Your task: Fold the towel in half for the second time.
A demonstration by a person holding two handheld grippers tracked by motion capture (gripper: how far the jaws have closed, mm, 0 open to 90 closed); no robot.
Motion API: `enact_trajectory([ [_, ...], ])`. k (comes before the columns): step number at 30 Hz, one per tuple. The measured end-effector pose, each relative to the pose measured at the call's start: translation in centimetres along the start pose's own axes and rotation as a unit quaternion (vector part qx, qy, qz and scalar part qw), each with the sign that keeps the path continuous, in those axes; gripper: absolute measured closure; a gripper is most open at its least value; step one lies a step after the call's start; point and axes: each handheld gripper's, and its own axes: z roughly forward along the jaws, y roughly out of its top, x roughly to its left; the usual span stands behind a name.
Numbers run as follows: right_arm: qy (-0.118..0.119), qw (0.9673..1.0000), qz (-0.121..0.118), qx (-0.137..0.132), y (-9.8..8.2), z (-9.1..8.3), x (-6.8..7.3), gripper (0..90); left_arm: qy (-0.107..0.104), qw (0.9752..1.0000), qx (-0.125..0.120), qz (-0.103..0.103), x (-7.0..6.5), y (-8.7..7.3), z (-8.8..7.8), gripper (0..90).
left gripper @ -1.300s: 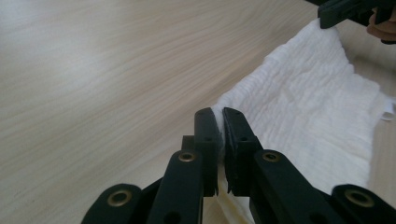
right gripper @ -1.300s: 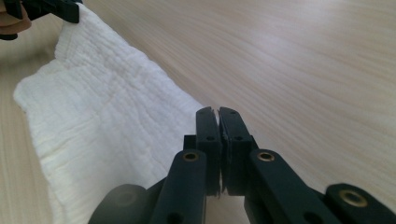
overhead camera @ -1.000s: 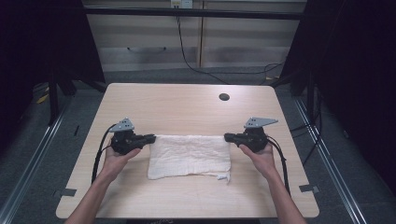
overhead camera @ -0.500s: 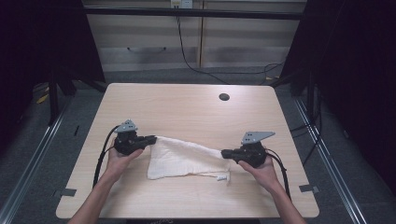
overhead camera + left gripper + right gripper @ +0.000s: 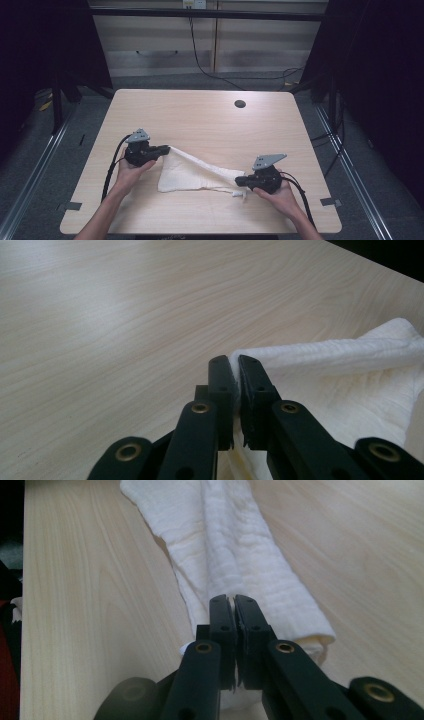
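Note:
A white cloth (image 5: 192, 172) lies on the light wooden table (image 5: 200, 120), stretched slantwise from upper left to lower right, with one corner hanging as a triangle toward the front. My left gripper (image 5: 167, 148) is shut on its left corner; in the left gripper view the jaws pinch the white cloth (image 5: 350, 375) at my left gripper's tips (image 5: 234, 362). My right gripper (image 5: 237, 180) is shut on the right corner near the table's front. Seen from the right gripper view, the cloth (image 5: 235, 555) runs away in a folded band from my right gripper's tips (image 5: 231, 601).
A dark round grommet hole (image 5: 240, 104) sits in the table's far right part. Black cables (image 5: 112, 167) trail from both grippers toward the front edge. Cabinets (image 5: 210, 45) and floor cables lie beyond the table; dark space flanks both sides.
My right gripper has moved toward the front edge and a little lower, dragging its corner along. The cloth has gone from a flat rectangle to a slanted, partly folded band. The left gripper stayed put.

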Motion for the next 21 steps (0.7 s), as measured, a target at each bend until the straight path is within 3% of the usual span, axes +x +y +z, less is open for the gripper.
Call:
enact_trajectory([
  [8,0.003,0.9994,0.008,0.035,-0.7,1.4,-0.3,88.2,-0.008,1.0000,-0.002,0.002,-0.4,0.3,0.2,85.1],
  [13,-0.024,0.9986,0.021,0.042,-0.5,1.2,-1.4,88.4,-0.015,0.9998,-0.014,0.004,-0.9,1.2,0.6,85.1],
  [17,-0.046,0.9974,0.036,0.041,-0.4,0.9,-2.6,88.5,-0.024,0.9994,-0.015,0.017,-1.9,2.0,1.3,85.1],
  [19,-0.042,0.9972,0.051,0.036,-0.6,0.9,-3.0,88.6,-0.027,0.9991,-0.016,0.028,-2.5,2.3,1.5,85.1],
  [21,-0.045,0.9971,0.049,0.037,-0.6,0.9,-3.0,88.6,-0.036,0.9986,-0.018,0.035,-3.1,2.6,1.3,85.1],
])
